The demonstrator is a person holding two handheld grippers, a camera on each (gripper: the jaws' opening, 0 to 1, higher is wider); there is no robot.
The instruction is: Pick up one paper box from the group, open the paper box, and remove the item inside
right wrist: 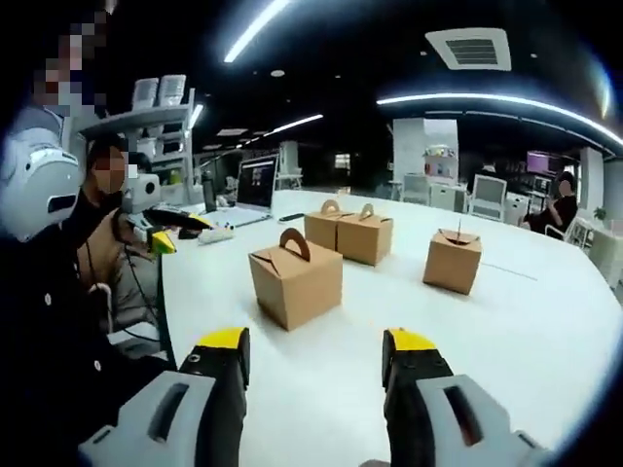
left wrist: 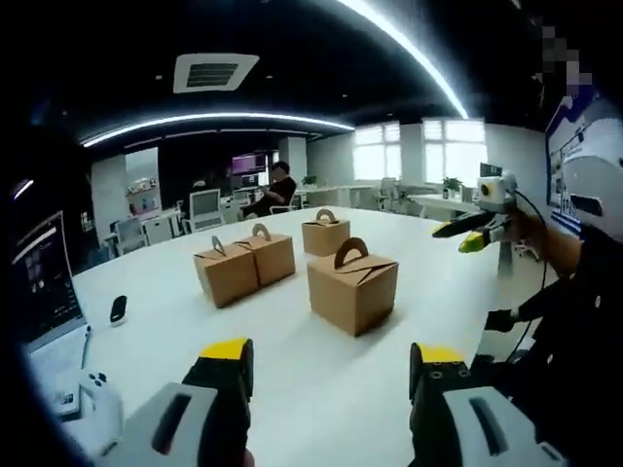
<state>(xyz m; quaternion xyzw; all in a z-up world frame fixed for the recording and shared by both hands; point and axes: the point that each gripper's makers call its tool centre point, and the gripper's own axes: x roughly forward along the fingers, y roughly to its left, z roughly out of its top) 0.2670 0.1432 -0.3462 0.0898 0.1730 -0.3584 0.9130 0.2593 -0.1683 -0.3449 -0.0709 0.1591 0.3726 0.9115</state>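
Brown paper boxes with arched carry handles stand in a loose group on the white table (left wrist: 321,389); the nearest brown paper box (left wrist: 352,288) sits apart from the pair of boxes (left wrist: 243,265) standing side by side and the far single box (left wrist: 325,233). Judging from here, the light box could slide or tip if only one jaw meets it first, and a grab at the thin arched handle (left wrist: 351,252) could tear it or crush the folded top flaps. In the left gripper view the left gripper (left wrist: 326,375) hangs short of the nearest box with jaws apart and nothing between them. In the right gripper view the right gripper (right wrist: 313,362), likewise spread and empty, points at that box (right wrist: 295,280) from near.
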